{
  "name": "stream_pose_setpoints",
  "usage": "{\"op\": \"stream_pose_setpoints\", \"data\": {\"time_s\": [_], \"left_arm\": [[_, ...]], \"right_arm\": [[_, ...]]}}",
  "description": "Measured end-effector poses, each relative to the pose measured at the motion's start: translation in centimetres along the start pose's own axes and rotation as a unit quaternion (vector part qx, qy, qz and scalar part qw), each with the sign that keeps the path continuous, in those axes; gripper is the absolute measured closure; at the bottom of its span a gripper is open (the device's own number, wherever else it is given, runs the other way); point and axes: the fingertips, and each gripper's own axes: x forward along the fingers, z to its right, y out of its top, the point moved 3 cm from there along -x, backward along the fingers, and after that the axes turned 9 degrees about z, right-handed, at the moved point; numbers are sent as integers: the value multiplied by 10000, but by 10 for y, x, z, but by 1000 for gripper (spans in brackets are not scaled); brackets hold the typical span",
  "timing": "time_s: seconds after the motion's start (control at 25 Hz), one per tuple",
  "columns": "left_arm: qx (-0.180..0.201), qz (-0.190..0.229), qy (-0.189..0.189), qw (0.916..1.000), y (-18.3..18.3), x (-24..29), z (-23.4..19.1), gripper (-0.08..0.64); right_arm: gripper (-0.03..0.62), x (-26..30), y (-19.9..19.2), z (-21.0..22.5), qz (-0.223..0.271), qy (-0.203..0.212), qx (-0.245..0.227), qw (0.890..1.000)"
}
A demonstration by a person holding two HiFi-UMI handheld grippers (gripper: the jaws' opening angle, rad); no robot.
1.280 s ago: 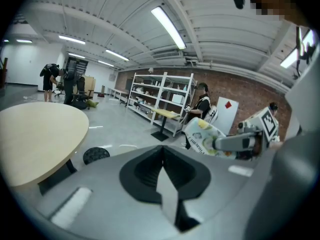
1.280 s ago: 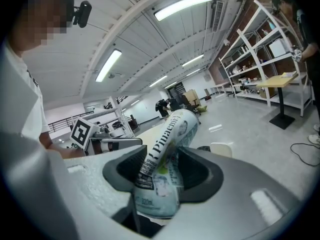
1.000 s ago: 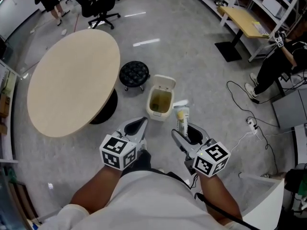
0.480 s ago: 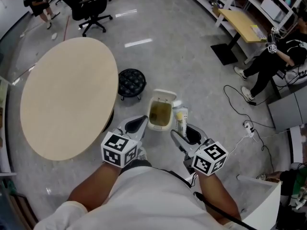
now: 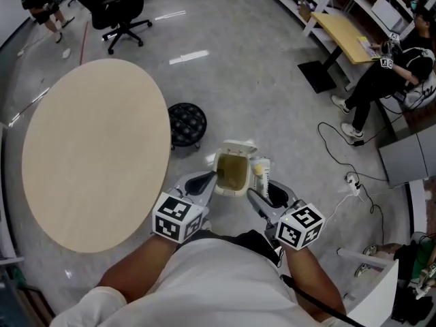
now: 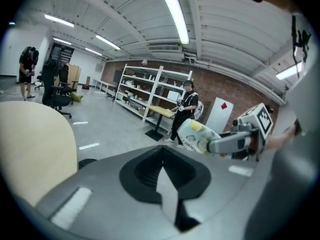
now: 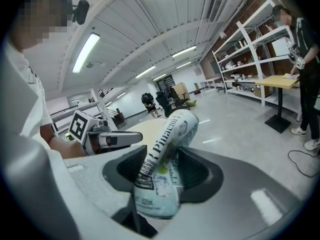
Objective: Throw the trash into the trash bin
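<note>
Polished grey floor (image 5: 259,73) takes up most of the head view, with a big round counter (image 5: 88,148) on the left and a dark stool (image 5: 186,122) beside it. The trash bin (image 5: 221,177) stands on the floor right below the person. It is small and cream-coloured, its lid (image 5: 238,146) is tipped up at the far side, and its mouth is open showing a yellowish liner. The trash is a bottle (image 7: 162,169) with a printed white-and-green label. The right gripper (image 5: 262,193) is clamped across its lower body, and the neck end sticks out past the jaws and leans a little to one side. In the head view the bottle sits at the bin's right rim, probably just outside the opening rather than over it, though the steep angle makes that hard to settle. The left gripper (image 5: 203,182) has its jaws together with nothing between them, and its tip is at the bin's left rim; contact can't be made out. The step in hand looks like the last carry before the drop. To do it well, shift the right gripper across until the whole bottle hangs over the liner, short of the raised lid. Then dip the neck end toward the mouth and open the jaws only once it is there. The bin looks light, so a knock on the rim could slide or tip it. The shut left gripper could steady the near wall, or else stay clear of it.
</note>
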Motion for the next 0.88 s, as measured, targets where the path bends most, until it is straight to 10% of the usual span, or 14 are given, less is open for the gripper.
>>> {"op": "stream_pose_setpoints", "data": {"time_s": [0.88], "left_arm": [[-420,-1138,1120,9863,-123,39,-40,554]], "right_arm": [[397,86,-144,86,-1451,390,894,9846]]}}
